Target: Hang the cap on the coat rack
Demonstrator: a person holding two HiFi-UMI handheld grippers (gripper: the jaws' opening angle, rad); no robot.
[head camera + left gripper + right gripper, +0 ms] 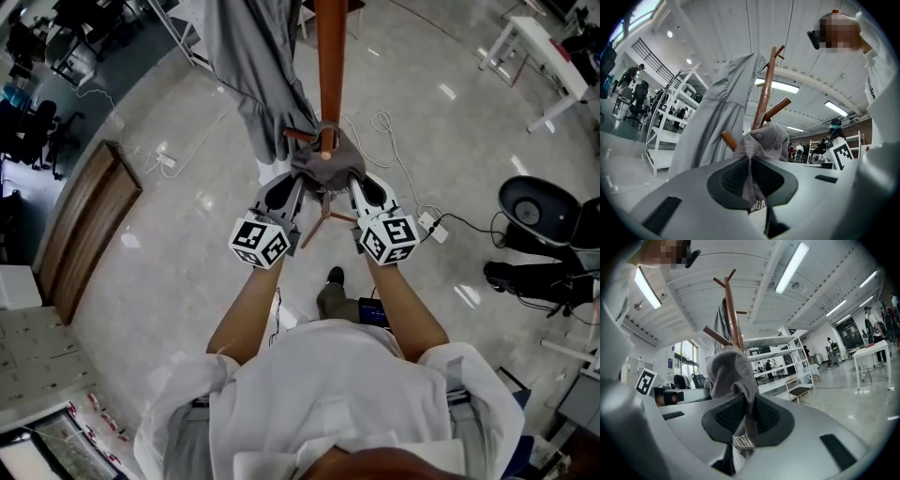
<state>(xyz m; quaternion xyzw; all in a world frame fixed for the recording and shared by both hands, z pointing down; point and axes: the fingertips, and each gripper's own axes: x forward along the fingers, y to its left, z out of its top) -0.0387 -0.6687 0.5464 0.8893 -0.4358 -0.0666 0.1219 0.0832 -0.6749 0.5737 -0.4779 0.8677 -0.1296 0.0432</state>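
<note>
A grey cap point(327, 167) is stretched between both grippers at the wooden coat rack point(329, 56). Its crown sits over the tip of a peg point(324, 154). My left gripper point(292, 190) is shut on the cap's left edge, and my right gripper point(357, 190) is shut on its right edge. In the left gripper view the cap point(764, 143) rises from the jaws in front of the pole point(764, 96), with a peg point(728, 139) just to its left. In the right gripper view the cap point(730, 373) hides the lower pole point(732, 310).
A grey garment point(251, 66) hangs on the rack's left side, close to the cap. The rack's legs point(323, 221) spread on the glossy floor below. A wooden panel point(86, 225) lies left, white cables point(386, 131) and a power strip point(433, 226) right. White shelving point(670, 126) stands beyond.
</note>
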